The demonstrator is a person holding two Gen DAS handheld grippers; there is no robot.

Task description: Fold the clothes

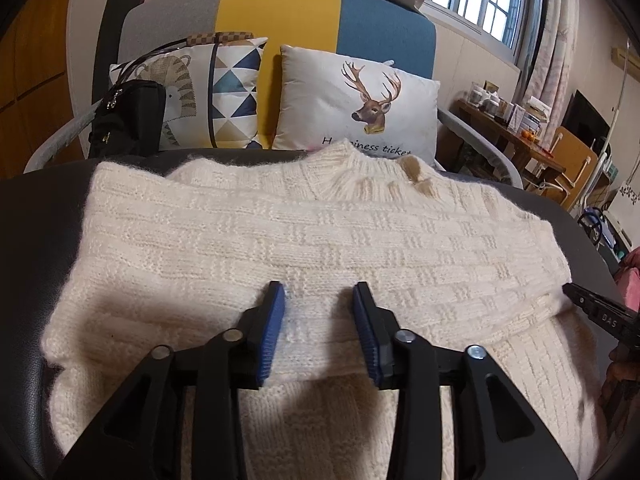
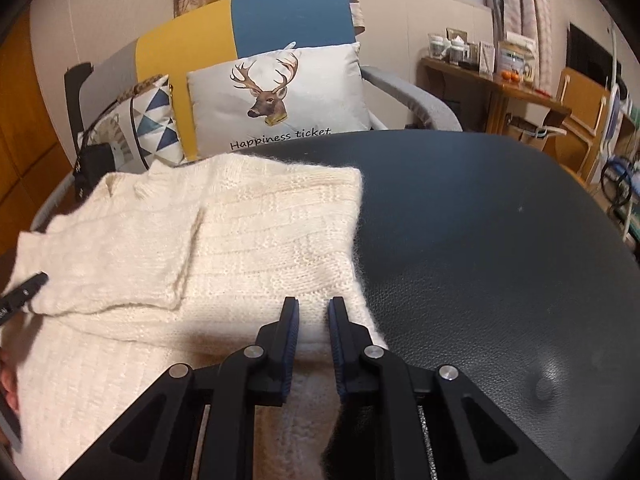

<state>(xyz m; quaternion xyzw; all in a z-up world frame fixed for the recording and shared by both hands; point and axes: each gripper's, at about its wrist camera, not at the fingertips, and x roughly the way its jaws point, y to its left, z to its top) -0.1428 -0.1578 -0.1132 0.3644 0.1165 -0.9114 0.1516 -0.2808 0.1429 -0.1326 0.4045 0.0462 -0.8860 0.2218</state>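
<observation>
Cream sweater (image 1: 280, 240) on black worktop (image 2: 480, 240), sleeves folded in. Left gripper (image 1: 319, 300) and right gripper (image 2: 313, 312): jaws parted, empty. Next, likely: grasp hem, fold toward collar.

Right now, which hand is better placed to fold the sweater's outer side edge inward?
The right. Its gripper sits over the cream knit sweater at its side edge beside the black leather surface; the left gripper hovers mid-body, fingers apart.

Cream basket-weave knit sweater (image 1: 280, 240) on black, seemingly leather surface (image 2: 480, 240); grey-yellow-blue sofa (image 1: 280, 12); blue-padded jaws.
</observation>
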